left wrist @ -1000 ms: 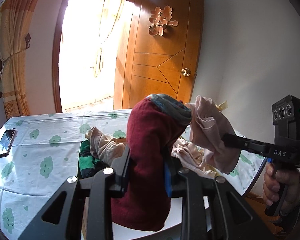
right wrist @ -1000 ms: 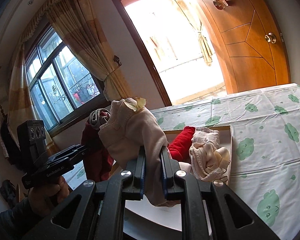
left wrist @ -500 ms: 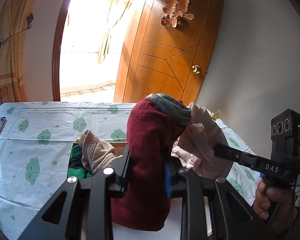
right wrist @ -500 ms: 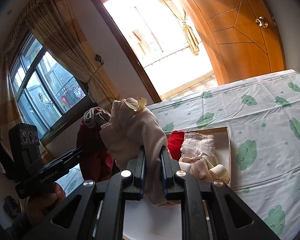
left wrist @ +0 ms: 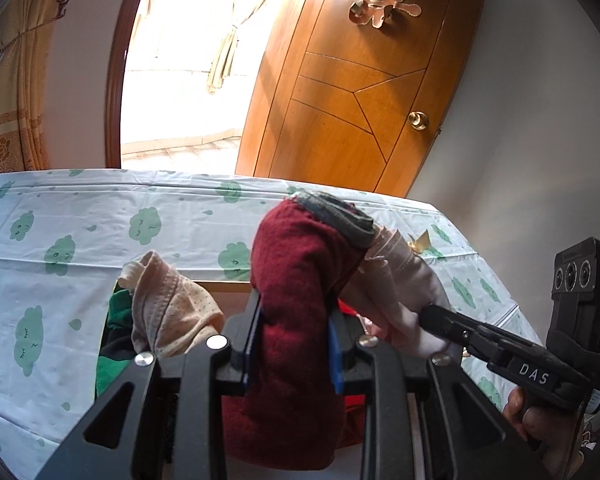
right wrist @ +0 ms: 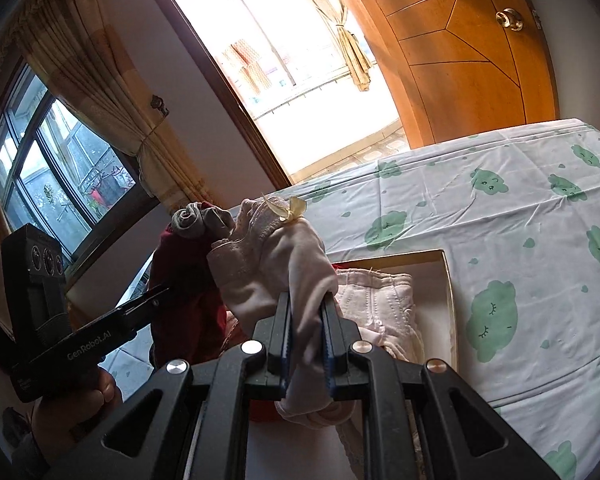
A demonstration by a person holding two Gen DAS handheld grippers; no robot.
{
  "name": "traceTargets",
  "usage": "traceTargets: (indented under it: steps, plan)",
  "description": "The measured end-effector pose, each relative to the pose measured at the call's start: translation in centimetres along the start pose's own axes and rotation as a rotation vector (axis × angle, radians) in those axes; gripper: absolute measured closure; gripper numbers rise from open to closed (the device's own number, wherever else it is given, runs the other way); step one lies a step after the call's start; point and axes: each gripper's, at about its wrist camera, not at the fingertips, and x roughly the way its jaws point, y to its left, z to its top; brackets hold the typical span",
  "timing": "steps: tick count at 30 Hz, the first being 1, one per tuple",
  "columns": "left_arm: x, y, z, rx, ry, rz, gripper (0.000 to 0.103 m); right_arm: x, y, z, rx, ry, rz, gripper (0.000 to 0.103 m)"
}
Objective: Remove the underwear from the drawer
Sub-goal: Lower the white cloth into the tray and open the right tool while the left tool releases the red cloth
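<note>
Left gripper [left wrist: 294, 340], right gripper [right wrist: 306, 340] — both clamped, side by side.

The left hand-held gripper [left wrist: 294, 336] is matte black plastic with two flat fingers, blue pads on their inner faces and round silver screws on its angular, cut-out arms. The right hand-held gripper [right wrist: 306, 338] looks alike; seen from the left wrist, white "DAS" lettering marks its side and a black three-lens block with a green light stands above.

Both wrist cams look close along tools, sharing door [left wrist: 352, 92] (bed [right wrist: 500, 184] too).
</note>
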Motion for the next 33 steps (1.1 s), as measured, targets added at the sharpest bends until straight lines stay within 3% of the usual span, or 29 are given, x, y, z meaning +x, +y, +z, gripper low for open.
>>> traceTargets:
  steps: [13,16,18,21,26,33]
  plan:
    - [3.8,-0.6,-0.2,0.041,0.063,0.069,0.071,2.7,-1.1,0.0,-0.028,0.057,-0.056,0.084]
    - [3.6,-0.8,-0.4,0.064,0.054,0.078,0.061,2.6,-1.1,0.0,-0.046,0.058,-0.062,0.078]
    - [3.3,-0.9,-0.5,0.071,0.053,0.069,0.057,2.4,-1.0,-0.1,-0.058,0.060,-0.063,0.061]
    - [2.7,-1.1,-0.6,0.077,0.045,0.067,0.055,2.0,-0.9,-0.3,-0.075,0.051,-0.073,0.045]
    - [1.0,-1.4,-1.2,0.076,0.008,0.063,0.043,0.9,-0.4,-0.8,-0.099,0.032,-0.094,0.038]
    - [-1.9,-1.6,-2.8,0.102,-0.027,0.047,0.039,-0.6,-0.2,-1.5,-0.088,0.006,-0.083,0.038]
